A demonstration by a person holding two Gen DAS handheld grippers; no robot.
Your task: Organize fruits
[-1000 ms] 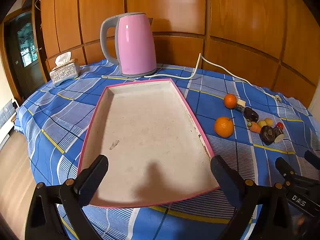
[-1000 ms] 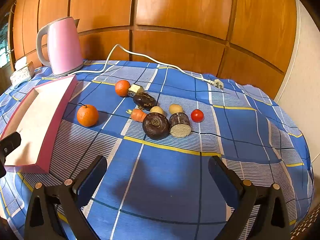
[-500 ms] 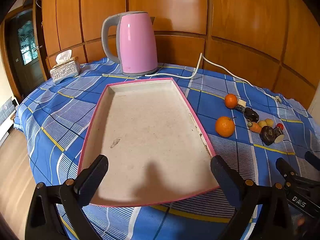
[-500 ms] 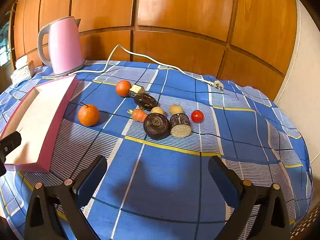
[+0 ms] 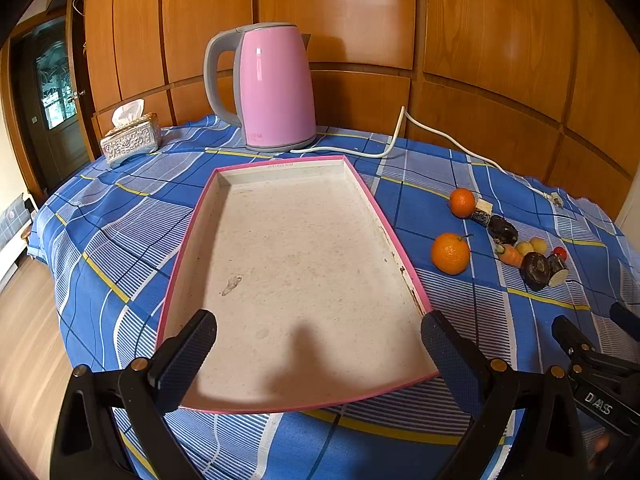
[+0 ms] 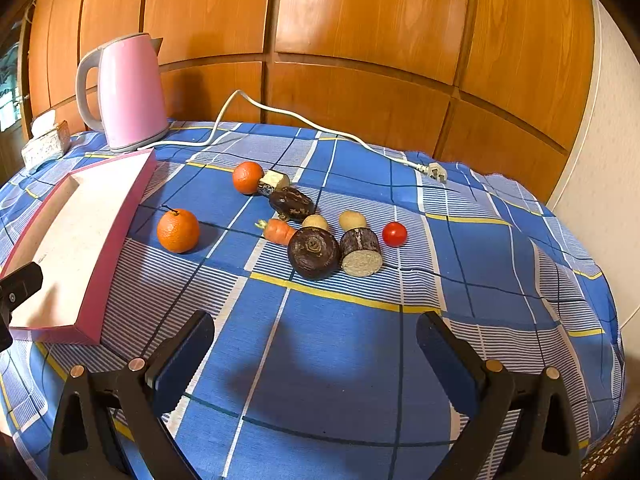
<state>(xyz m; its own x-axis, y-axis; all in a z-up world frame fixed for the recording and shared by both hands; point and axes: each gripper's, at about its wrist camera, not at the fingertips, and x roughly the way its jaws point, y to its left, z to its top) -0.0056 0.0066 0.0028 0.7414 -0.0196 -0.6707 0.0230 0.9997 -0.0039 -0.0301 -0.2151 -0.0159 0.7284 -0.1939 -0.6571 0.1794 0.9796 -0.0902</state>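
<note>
A pink-rimmed empty tray [image 5: 376,216] lies on the blue checked tablecloth; in the right wrist view the tray [image 6: 120,240] is at the left. Right of it lie two oranges [image 6: 178,231] [image 6: 247,177], a small carrot [image 6: 280,232], dark round roots [image 6: 313,253], a cut root [image 6: 361,254], two small potatoes [image 6: 352,220] and a red cherry tomato [image 6: 394,234]. The near orange [image 5: 450,253] also shows in the left wrist view. My left gripper [image 5: 318,346] is open over the tray's near end. My right gripper [image 6: 314,354] is open above bare cloth, short of the produce.
A pink electric kettle [image 5: 276,88] stands behind the tray, its white cord [image 6: 320,128] running across the back of the table to a plug [image 6: 436,170]. A silver tissue box [image 5: 130,140] sits at the far left. Wooden wall panels stand close behind.
Both grippers have drifted slightly back and up; the scene sits a little lower in both views. Nothing on the table has moved.
</note>
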